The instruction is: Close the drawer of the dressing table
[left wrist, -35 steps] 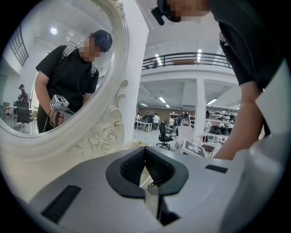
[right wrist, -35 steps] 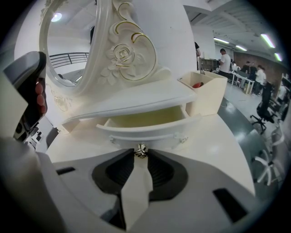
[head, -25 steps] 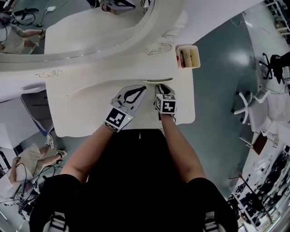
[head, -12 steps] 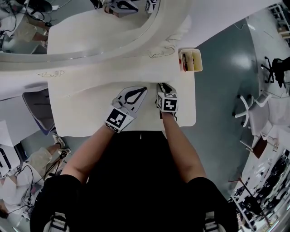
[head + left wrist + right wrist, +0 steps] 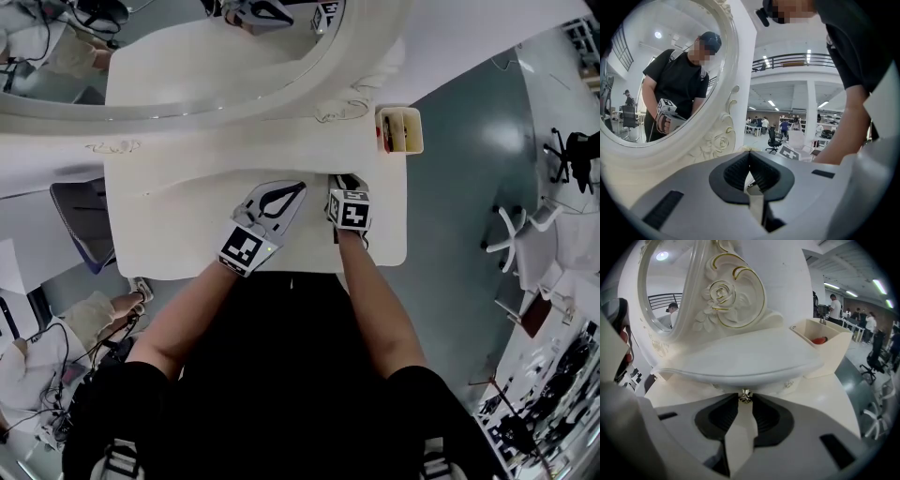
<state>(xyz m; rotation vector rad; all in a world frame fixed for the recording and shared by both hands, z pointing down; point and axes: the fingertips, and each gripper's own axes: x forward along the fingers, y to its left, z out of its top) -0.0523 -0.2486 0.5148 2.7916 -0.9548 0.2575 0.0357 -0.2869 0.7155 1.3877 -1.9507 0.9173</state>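
One drawer knob (image 5: 746, 396) pinched in right tongs (image 5: 345, 180) | drawer (image 5: 780, 384) front under the far ledge (image 5: 740, 359), right of counter (image 5: 178, 234) centre | left tongs (image 5: 298, 187) closed, empty, just left of right tongs, over counter

Head cam: sits above the person and faces steeply down. It takes in the whole counter (image 5: 187, 225) top and grey floor (image 5: 459, 187) at right, mid range.

Left tool (image 5: 300, 187) cam: rides on the tool and faces abt level along its jaws. Mirror (image 5: 656, 79) frame is close at left, open hall far behind.

Right tool (image 5: 345, 178) cam: rides on the tool, tilted down-fwd along its jaws. It's v. close to the drawer knob (image 5: 746, 396), just under the shelf (image 5: 740, 362) edge.

Shared: carved rose (image 5: 717, 140) shows in both tool views. Side box (image 5: 401, 129) shows in head + right tool views. Mirror shows in all three.
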